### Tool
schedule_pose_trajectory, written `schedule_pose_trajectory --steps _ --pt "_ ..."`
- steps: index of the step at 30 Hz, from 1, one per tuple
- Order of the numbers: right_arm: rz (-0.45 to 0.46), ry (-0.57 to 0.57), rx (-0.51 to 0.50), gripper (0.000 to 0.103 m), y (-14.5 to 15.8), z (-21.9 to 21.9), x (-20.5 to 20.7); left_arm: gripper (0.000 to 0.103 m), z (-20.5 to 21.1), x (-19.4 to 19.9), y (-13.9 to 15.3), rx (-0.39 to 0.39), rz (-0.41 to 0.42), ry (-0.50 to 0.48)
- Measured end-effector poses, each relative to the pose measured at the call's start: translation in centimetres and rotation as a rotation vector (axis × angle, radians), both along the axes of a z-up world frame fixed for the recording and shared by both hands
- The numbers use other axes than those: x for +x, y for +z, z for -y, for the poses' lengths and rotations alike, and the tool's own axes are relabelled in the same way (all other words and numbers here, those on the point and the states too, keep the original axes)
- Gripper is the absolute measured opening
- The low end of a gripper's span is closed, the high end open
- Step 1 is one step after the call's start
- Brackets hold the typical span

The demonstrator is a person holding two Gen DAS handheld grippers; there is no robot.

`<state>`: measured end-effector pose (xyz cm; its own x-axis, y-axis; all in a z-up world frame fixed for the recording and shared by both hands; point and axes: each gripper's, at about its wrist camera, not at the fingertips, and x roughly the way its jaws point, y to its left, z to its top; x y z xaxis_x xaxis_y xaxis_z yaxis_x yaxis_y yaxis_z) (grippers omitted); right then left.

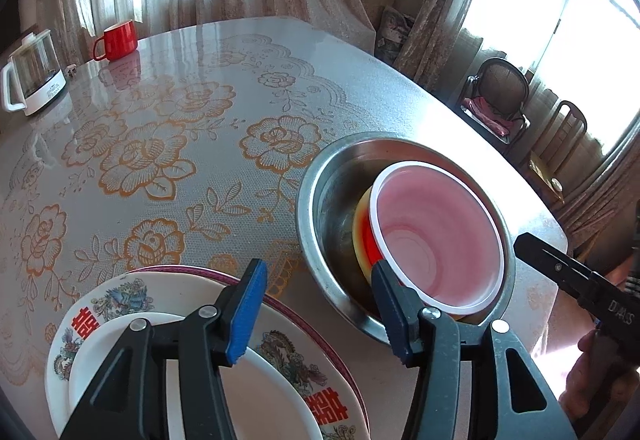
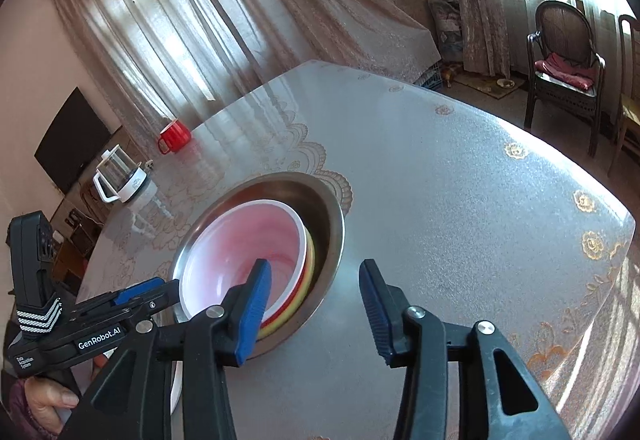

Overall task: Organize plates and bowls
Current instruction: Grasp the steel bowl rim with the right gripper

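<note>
A steel basin (image 1: 336,196) stands on the table and holds a bowl (image 1: 436,232) that is pink inside and red outside, nested in a yellow bowl (image 1: 360,224). At the lower left lies a plate stack: a small white plate (image 1: 260,392) on a decorated plate (image 1: 120,300) on a pink-rimmed plate (image 1: 304,320). My left gripper (image 1: 320,312) is open, one finger over the plates and the other at the basin's near rim. In the right wrist view my right gripper (image 2: 314,312) stands open over the basin (image 2: 328,224) edge and bare table, gripping nothing, just short of the bowl (image 2: 240,248).
A red mug (image 1: 118,40) and a glass kettle (image 1: 34,76) stand at the table's far left. The flowered tablecloth (image 2: 460,220) stretches right of the basin to the table edge. Chairs (image 2: 564,52) stand beyond it by the window. A hand (image 2: 48,404) holds the left gripper (image 2: 168,286).
</note>
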<state>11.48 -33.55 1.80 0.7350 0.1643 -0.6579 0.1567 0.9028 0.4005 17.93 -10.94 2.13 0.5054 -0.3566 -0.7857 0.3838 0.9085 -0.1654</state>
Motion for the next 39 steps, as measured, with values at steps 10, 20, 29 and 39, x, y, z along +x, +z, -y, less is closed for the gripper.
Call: schedule_pose_trajectory --steps 10,20,29,39 --pt "-0.044 -0.046 0.039 0.02 -0.8 0.9 -0.6 0.071 -0.7 0.4 0.6 -0.034 -0.004 0.002" --pt "-0.054 -0.039 0.039 0.011 -0.7 0.8 -0.1 0.06 -0.7 0.7 0.4 0.003 -0.008 0.003" --pt "-0.081 -0.041 0.044 0.012 -0.9 0.6 1.0 0.042 -0.6 1.7 -0.4 0.002 -0.029 -0.009" --pt "-0.098 -0.042 0.084 0.014 -1.8 0.5 1.8 0.027 0.6 1.7 -0.6 0.036 -0.02 -0.047"
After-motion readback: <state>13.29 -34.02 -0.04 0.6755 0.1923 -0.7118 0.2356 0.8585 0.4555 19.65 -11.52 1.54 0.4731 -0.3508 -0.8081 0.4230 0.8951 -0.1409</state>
